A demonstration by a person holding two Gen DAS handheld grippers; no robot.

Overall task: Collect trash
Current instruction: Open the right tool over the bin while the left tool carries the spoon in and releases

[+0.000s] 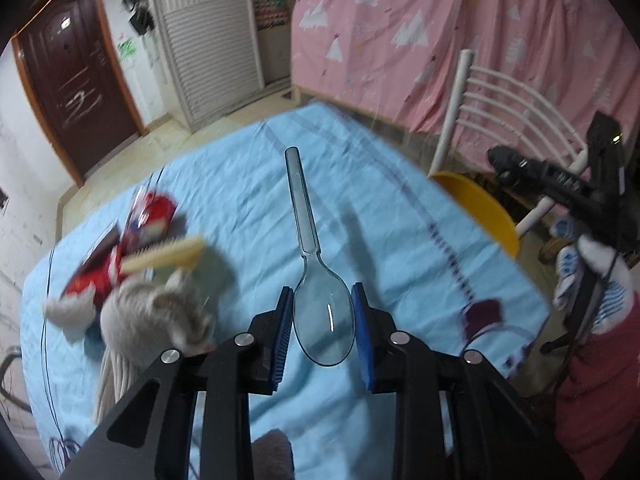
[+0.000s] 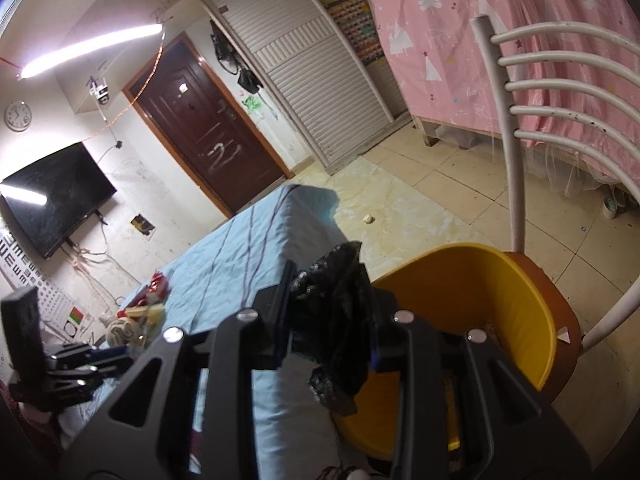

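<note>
- My right gripper (image 2: 330,312) is pinching a crumpled black wrapper (image 2: 336,320); the wad bulges out past the pads and hangs below them.
- The relation that matters: the yellow bin (image 2: 516,300) sits on the chair (image 2: 560,292) just right of and below that wrapper, beside the table edge. From the right wrist view the wrapper's lower end already hangs over the bin's near rim, so I judge the drop needs only a slight shift right before letting go.
- The right side is clearly the nearer one to the bin; in the left wrist view the bin (image 1: 484,208) lies well off to the right, past the table edge.
- My left gripper (image 1: 324,320) holds a clear plastic spoon (image 1: 316,272) by its bowl, the blue pads (image 1: 282,332) pressed against the bowl's two sides.
- The spoon's long axis runs straight ahead along the fingers: bowl toward me, handle pointing away and tilting slightly left, above the blue cloth (image 1: 240,184).
- To bin the spoon I would have to swing the left side rightward across the table, handle leading; that looks like the later move.
- Other trash remains on the cloth to the left: a red packet (image 1: 152,212) and a grey rag (image 1: 152,316), blurred here.
- The wrapper has no clear long axis; it hangs roughly vertical.
</note>
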